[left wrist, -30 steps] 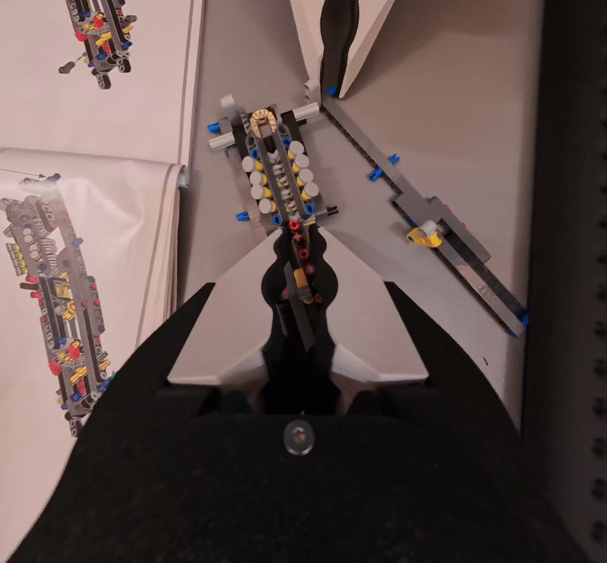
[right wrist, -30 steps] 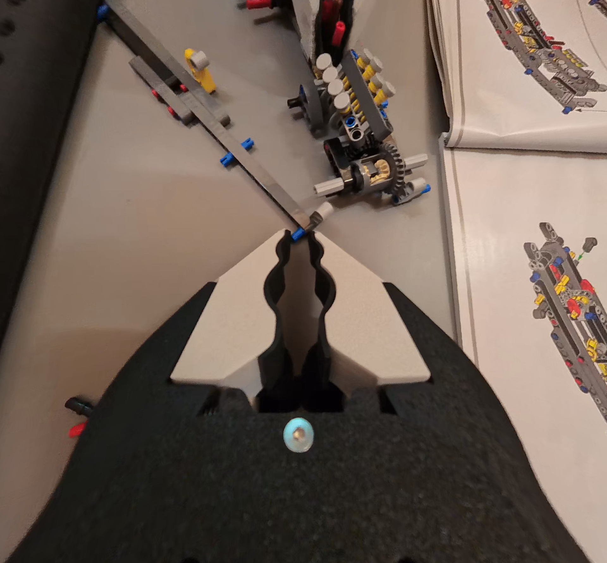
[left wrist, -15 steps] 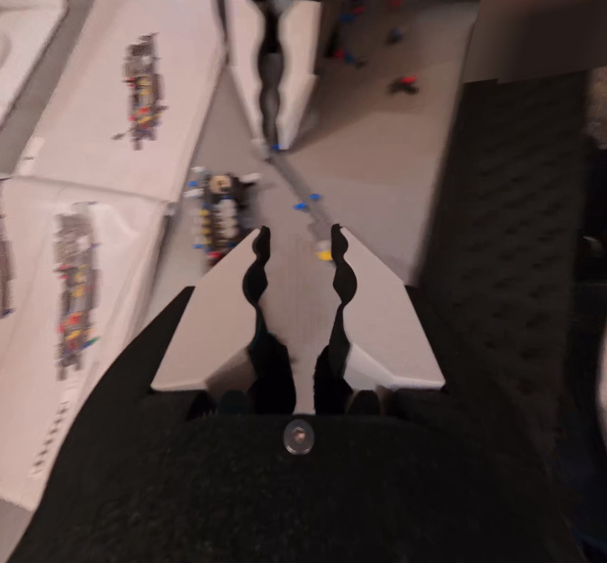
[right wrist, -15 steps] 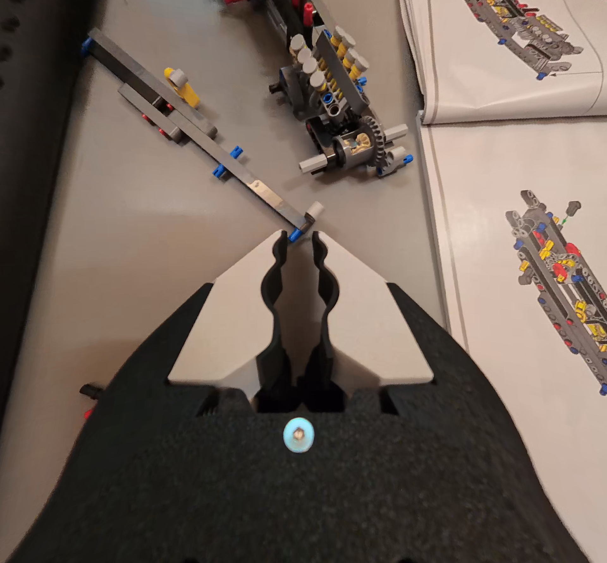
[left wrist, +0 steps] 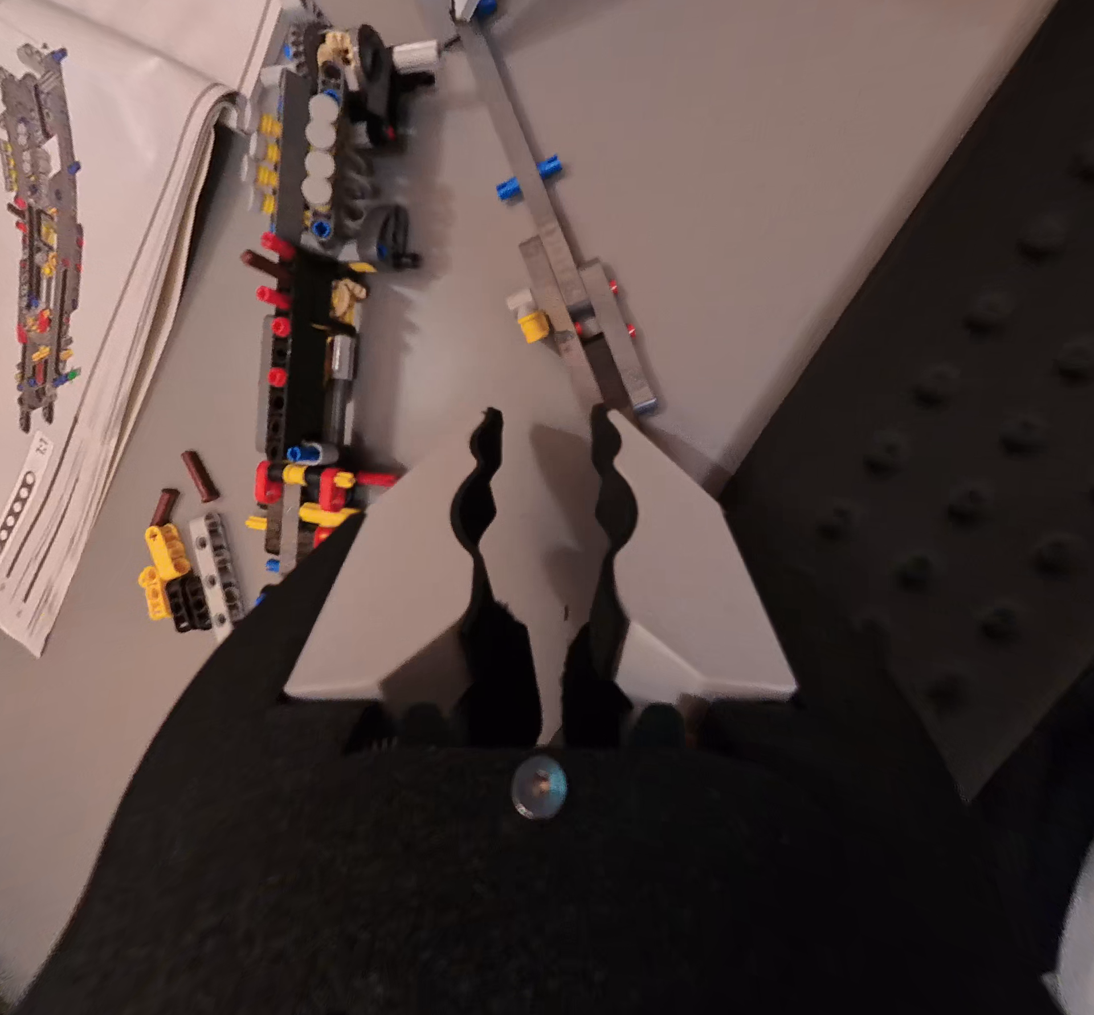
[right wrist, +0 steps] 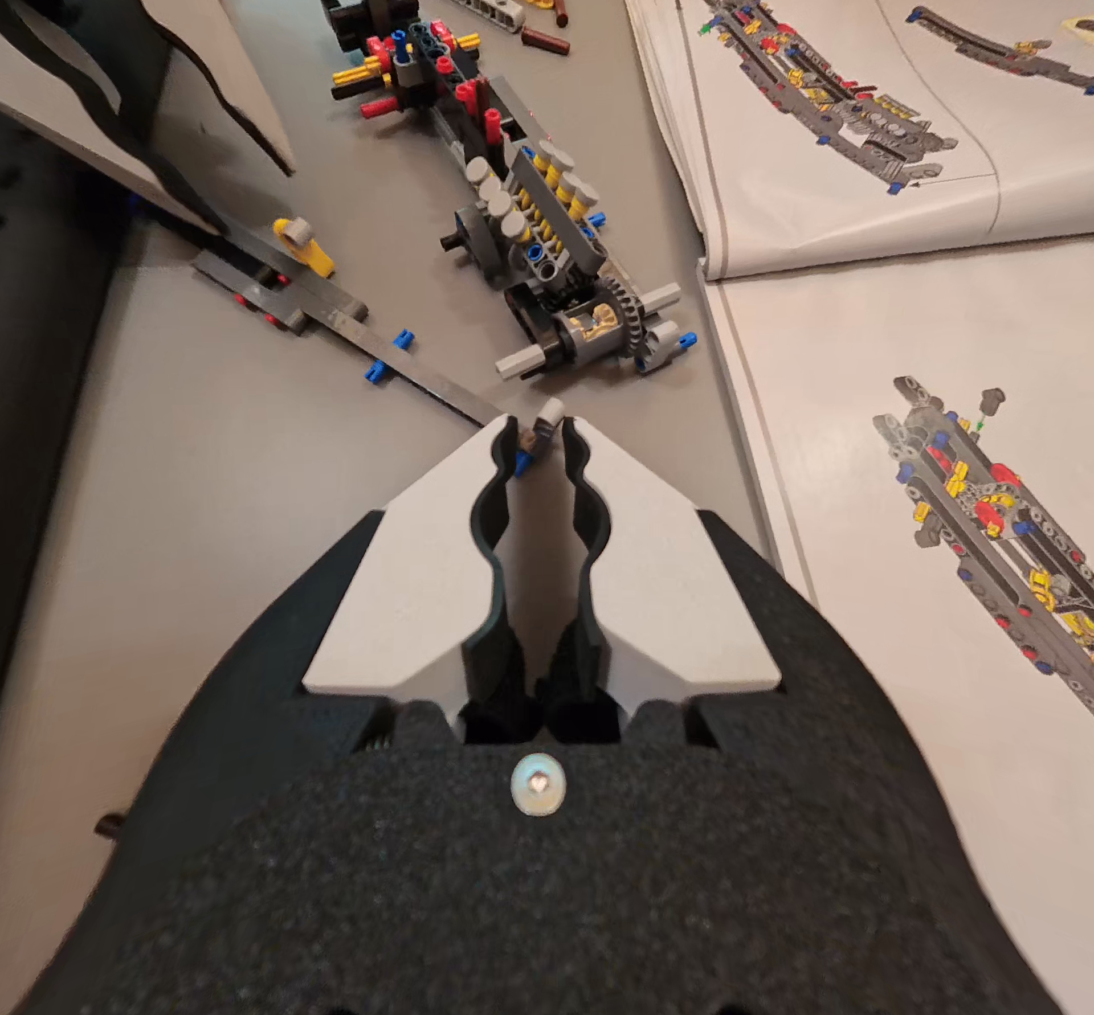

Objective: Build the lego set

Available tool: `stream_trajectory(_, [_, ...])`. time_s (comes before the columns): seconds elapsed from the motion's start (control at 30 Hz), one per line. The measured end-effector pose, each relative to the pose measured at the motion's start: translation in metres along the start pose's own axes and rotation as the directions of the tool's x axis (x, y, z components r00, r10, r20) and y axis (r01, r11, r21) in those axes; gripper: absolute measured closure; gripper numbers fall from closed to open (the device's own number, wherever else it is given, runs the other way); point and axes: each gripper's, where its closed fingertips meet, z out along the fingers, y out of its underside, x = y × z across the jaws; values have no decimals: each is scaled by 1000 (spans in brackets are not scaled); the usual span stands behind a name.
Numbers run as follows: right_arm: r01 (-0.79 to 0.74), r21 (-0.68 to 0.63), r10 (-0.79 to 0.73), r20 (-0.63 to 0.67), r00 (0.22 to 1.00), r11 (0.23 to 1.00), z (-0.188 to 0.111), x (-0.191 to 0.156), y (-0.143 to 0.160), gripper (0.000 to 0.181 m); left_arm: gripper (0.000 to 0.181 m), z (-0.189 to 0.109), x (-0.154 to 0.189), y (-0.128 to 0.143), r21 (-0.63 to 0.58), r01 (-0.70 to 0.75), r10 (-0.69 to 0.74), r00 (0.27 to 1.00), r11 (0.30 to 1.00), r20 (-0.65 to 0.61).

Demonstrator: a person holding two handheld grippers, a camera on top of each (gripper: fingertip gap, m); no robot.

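While right tongs (right wrist: pixel 536 424) straddle the beam (right wrist: pixel 355 330), left tongs (left wrist: pixel 544 415) gape.

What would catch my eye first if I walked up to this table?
Probably the colourful half-built lego chassis lying mid-table, studded with red, yellow and blue pins. Right of it lies the open instruction booklet, and left of it a long grey beam assembly, with the right gripper at its near end, jaws slightly apart.

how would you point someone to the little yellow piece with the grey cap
Find the long grey beam assembly lying diagonally on the table, left of the engine chassis. The yellow piece sits against its far side, the only yellow part on that beam, whose other pins are blue or red.
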Motion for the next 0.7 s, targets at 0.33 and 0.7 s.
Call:
stream_trajectory(0.33, [-215,-96,217,7,976,972,-1,1,5,175,159,-21,-24,2,2,18,-18,996,1000,82])
stream_trajectory(0.7, [-255,-128,235,-151,960,959,-6,21,9,176,144,-10,17,16,-10,4,-5,999,1000,-35])
